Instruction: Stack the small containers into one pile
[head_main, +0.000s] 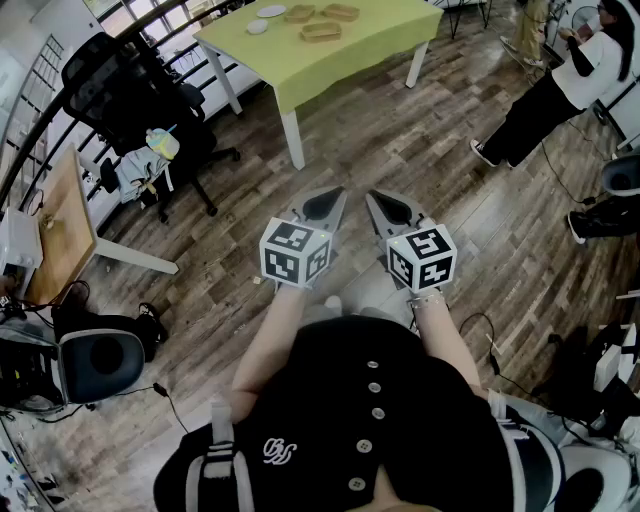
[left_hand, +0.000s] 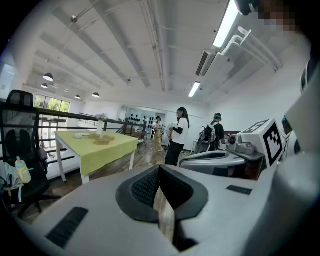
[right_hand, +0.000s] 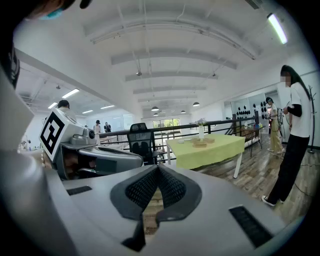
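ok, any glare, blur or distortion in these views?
Head view: even light, sharp, floor bows toward the edges. Left gripper view: fisheye, black corners, ceiling lamp blown out, tool soft up close. Right gripper view: same fisheye, table sharp.

- The right gripper (right_hand: 158, 169) fills the bottom of the view, its jaws closed together with nothing between them.
- The left gripper (right_hand: 125, 159) sits just beside it on the left, its marker cube (right_hand: 54, 132) tilted.
- Well beyond stands a table (right_hand: 215, 153) under a green cloth.
- On the table are flat brown containers (right_hand: 200, 144) and a vase (right_hand: 201, 131) with flowers.
- A black chair (right_hand: 141, 143) stands left of the table, before a railing (right_hand: 220, 123).
- A person (right_hand: 294, 145) stands at the right on the wood floor (right_hand: 250, 175).
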